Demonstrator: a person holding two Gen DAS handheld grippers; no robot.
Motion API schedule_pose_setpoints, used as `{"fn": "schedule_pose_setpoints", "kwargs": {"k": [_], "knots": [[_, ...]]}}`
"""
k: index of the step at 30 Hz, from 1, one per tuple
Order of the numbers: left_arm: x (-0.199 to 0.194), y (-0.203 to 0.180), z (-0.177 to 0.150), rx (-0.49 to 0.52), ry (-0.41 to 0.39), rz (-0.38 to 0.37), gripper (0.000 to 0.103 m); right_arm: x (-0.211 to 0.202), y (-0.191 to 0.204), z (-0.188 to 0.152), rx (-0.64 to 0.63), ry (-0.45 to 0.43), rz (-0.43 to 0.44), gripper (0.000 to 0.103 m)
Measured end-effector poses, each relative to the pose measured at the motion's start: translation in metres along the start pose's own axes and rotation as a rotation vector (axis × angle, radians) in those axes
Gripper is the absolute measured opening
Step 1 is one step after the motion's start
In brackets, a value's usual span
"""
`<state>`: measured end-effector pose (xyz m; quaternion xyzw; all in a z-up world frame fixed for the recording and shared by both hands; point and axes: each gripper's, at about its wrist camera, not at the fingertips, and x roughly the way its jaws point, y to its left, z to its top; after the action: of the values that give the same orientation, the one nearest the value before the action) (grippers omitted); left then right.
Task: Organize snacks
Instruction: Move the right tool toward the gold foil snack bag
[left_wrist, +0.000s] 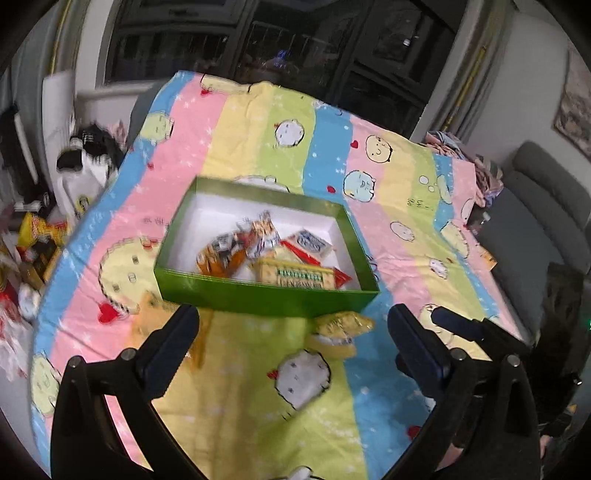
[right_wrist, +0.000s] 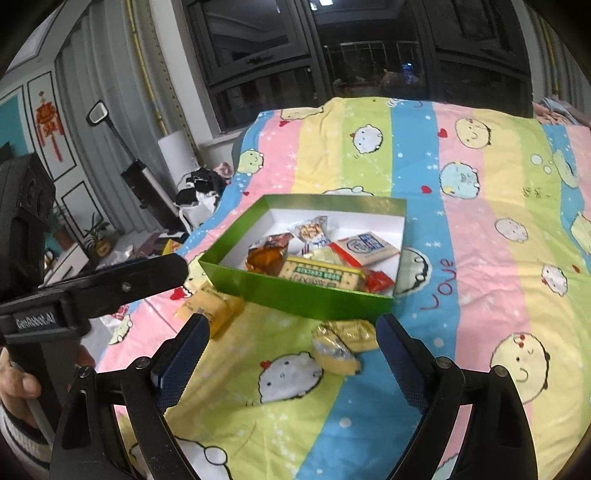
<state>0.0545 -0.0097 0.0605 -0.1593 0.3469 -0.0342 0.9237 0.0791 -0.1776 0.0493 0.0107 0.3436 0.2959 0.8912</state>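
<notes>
Striped pastel bedding (right_wrist: 480, 258) printed with cartoon faces covers the whole work surface under dark windows. Both the left gripper (left_wrist: 291, 332) and the right gripper (right_wrist: 291, 345) stand spread wide with nothing between the pads; two yellow wrapped snacks (right_wrist: 341, 341) lie on the cloth just ahead of the right gripper's fingers (right_wrist: 181, 363), nearer the right-hand one. Beyond them, at frame centre, sits the green box (right_wrist: 295, 295) already holding several packets, and a yellow packet (right_wrist: 212, 308) lies at its lower left corner.
</notes>
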Motion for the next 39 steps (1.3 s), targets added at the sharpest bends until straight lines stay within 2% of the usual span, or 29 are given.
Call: {"fn": "schedule_pose_setpoints", "kwargs": {"k": [3, 9, 13, 18, 39], "knots": [[0.002, 0.0, -0.008, -0.001, 0.023, 0.019, 0.102, -0.003, -0.004, -0.006, 0.016, 0.005, -0.007, 0.092], [0.004, 0.003, -0.026, -0.031, 0.056, 0.0, 0.102, -0.005, -0.008, -0.017, 0.042, 0.018, -0.001, 0.092], [0.011, -0.002, -0.032, 0.008, 0.085, 0.038, 0.102, 0.0, -0.011, -0.023, 0.052, 0.034, -0.001, 0.092], [0.021, -0.003, -0.039, 0.043, 0.092, 0.045, 0.102, 0.008, -0.014, -0.028, 0.064, 0.056, -0.003, 0.092], [0.068, 0.003, -0.039, 0.017, 0.167, 0.006, 0.102, 0.04, -0.046, -0.036, 0.119, 0.101, -0.026, 0.092]]}}
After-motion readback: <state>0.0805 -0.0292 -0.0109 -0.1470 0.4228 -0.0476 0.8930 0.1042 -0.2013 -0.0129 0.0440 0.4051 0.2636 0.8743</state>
